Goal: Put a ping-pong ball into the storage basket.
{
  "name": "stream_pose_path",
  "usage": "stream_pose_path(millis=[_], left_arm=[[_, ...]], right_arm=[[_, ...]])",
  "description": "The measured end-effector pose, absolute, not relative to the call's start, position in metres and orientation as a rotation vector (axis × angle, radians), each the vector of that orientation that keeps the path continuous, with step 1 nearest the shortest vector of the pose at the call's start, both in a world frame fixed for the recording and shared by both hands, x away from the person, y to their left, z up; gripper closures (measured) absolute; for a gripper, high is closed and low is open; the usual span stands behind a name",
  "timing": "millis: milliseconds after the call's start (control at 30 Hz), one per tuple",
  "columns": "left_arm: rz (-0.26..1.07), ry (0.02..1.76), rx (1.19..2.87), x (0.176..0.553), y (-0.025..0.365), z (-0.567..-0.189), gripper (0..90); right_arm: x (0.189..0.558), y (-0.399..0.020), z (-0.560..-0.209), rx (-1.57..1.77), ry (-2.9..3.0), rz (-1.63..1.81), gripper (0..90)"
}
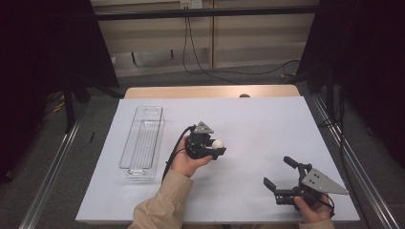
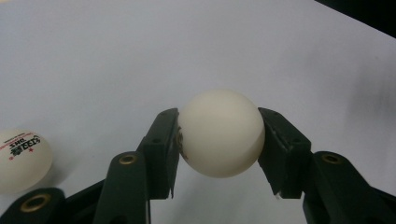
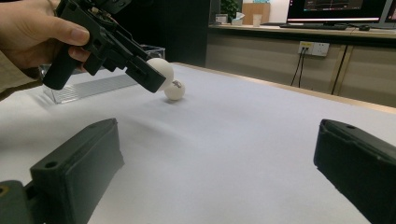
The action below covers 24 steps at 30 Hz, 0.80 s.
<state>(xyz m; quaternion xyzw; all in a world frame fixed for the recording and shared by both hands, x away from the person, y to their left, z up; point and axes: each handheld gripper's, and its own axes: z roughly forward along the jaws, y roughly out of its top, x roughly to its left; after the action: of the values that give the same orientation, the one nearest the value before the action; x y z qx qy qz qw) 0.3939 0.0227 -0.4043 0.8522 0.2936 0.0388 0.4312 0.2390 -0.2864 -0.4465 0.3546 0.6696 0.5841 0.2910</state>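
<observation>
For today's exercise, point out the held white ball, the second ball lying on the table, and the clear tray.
held white ball [image 2: 221, 133], left gripper view, its front middle.
second ball [image 3: 175, 90], right gripper view, its middle.
clear tray [image 1: 143, 143], high view, its ribbed floor.

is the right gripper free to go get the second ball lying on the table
Probably yes: the right gripper is open and empty, and bare white table lies between it and the loose ball. The left gripper, holding its own ball, hangs close above.

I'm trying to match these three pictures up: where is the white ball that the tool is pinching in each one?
High view: held ball at centre, right of the clear tray.
Left gripper view: held ball at centre, between the jaws.
Right gripper view: held ball upper left, above a second ball.
Shared landmark: the white table sheet.
</observation>
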Motion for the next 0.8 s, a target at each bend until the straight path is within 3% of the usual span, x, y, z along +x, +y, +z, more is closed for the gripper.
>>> stream_pose_path(millis=[800], left_arm=[[0.109, 0.768, 2.13, 0.398, 0.036, -0.4, 51.1]], right_arm=[[0.239, -0.286, -0.446, 0.946, 1.777, 1.558, 0.6]])
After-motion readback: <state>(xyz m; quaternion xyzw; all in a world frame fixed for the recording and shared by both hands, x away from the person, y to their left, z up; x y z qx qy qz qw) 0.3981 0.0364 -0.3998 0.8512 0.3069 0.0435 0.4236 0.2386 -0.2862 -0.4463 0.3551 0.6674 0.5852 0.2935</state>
